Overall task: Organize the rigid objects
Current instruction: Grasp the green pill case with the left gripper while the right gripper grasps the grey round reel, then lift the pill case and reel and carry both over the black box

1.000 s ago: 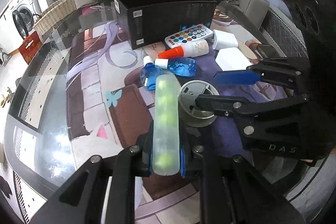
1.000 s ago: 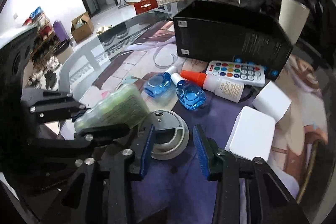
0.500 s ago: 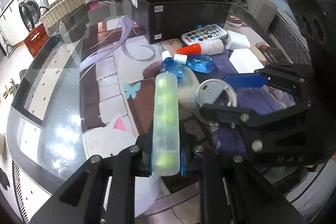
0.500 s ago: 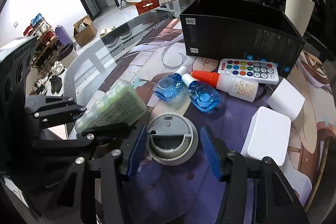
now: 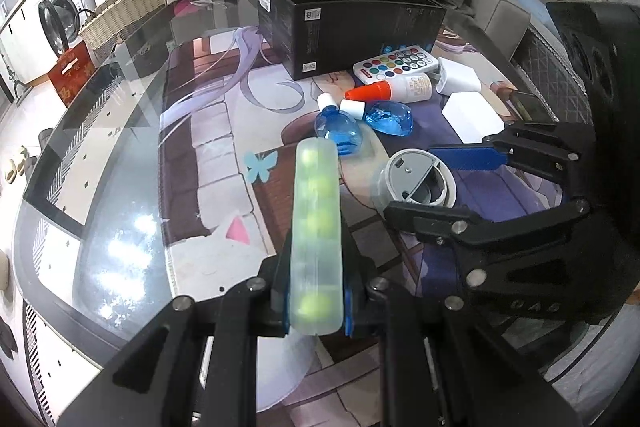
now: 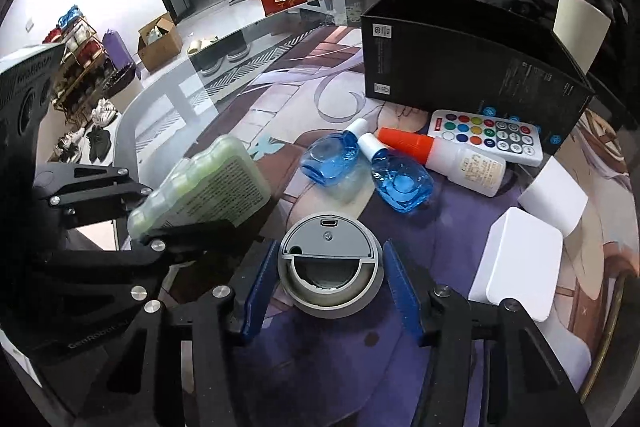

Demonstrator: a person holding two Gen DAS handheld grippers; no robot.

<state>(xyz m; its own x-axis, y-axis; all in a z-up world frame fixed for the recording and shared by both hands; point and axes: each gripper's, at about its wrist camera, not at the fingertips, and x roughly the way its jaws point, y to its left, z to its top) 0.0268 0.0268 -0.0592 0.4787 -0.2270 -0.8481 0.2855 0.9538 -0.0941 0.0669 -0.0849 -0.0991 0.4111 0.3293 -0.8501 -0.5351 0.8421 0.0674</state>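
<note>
My left gripper (image 5: 316,307) is shut on a translucent green pill case (image 5: 316,227), held above the glass table; the right wrist view shows the case (image 6: 208,191) from its flat labelled side. A grey round device (image 6: 328,239) with a half-open lid lies on the purple mat. My right gripper (image 6: 330,291) straddles it and its jaws are closing, a blue pad on each side and a thin gap still showing. In the left wrist view the right gripper (image 5: 430,183) reaches in around the device (image 5: 412,171).
Beyond the device lie two blue bottles (image 6: 330,159) (image 6: 400,183), a white bottle with an orange cap (image 6: 460,163) and a remote (image 6: 488,137). An open black box (image 6: 460,67) stands behind them. Two white boxes (image 6: 520,259) (image 6: 552,199) lie at the right.
My right gripper's jaws have spread wider and now sit on both sides of the grey device. The left gripper keeps its hold on the pill case.
</note>
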